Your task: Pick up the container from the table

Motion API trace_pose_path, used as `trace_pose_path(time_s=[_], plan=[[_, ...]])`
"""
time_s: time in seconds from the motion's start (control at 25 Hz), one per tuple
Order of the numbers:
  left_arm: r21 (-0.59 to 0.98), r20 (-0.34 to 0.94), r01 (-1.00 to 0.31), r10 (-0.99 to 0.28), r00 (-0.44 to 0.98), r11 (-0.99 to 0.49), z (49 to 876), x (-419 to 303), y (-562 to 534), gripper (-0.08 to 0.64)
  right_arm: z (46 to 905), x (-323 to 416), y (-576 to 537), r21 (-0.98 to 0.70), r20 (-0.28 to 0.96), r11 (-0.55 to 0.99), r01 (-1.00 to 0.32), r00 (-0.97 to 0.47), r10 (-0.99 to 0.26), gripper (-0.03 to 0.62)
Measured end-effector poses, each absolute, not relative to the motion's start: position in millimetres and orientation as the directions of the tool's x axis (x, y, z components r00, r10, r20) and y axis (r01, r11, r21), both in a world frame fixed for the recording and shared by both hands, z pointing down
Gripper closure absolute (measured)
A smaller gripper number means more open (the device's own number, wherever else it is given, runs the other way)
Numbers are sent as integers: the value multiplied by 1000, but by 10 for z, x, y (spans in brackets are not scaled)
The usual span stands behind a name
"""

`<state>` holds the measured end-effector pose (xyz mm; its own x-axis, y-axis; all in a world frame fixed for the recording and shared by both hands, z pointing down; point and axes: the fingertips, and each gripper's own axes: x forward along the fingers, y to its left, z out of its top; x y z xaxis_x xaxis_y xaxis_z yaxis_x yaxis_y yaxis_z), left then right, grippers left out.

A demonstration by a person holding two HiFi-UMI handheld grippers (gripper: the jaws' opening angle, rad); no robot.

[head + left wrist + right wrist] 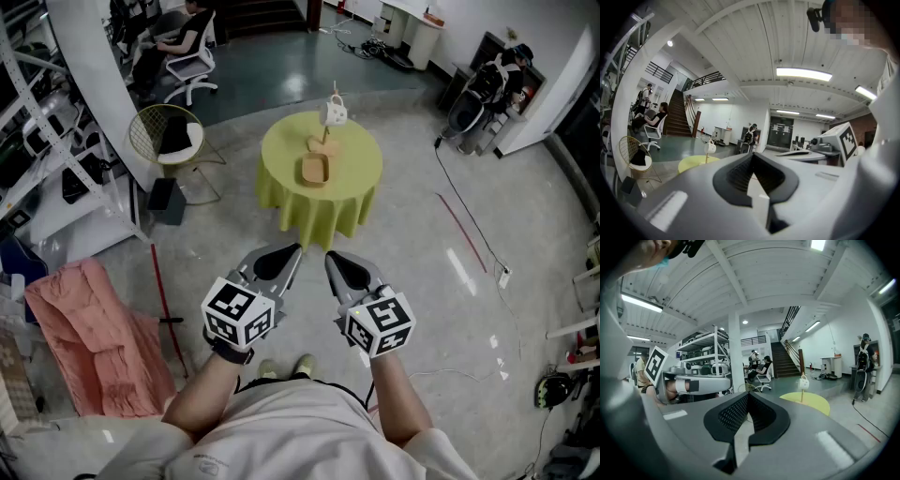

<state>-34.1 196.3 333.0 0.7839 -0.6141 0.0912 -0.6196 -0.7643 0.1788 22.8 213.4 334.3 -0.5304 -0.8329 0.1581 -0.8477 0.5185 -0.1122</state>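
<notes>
A shallow wooden container (314, 171) lies on a round table with a yellow-green cloth (356, 178), far ahead of me. Behind it are a small wooden piece (324, 146) and a white mug (335, 113) hung on a wooden stand. My left gripper (295, 249) and right gripper (329, 255) are held side by side close to my body, well short of the table, both shut and holding nothing. The left gripper view shows its shut tips (752, 155) with the table (693, 164) and mug (710, 147) distant; the right gripper view shows the same tips (747, 395), table (808, 401) and mug (803, 382).
A wire chair (167, 134) stands left of the table, with metal shelving (37, 141) further left. Pink cloth (94, 328) is heaped at my left. A person sits on an office chair (187, 56) at the back. A cable (469, 225) crosses the floor at right.
</notes>
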Motion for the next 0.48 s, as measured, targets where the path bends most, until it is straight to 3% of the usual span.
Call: trace_pose_path(time_s=[0.48], plan=[[175,102,-635,-627,772,-753,3371,-211,1859,554,3382,340,2037,-117,154,537,-836,-549,-821,583]])
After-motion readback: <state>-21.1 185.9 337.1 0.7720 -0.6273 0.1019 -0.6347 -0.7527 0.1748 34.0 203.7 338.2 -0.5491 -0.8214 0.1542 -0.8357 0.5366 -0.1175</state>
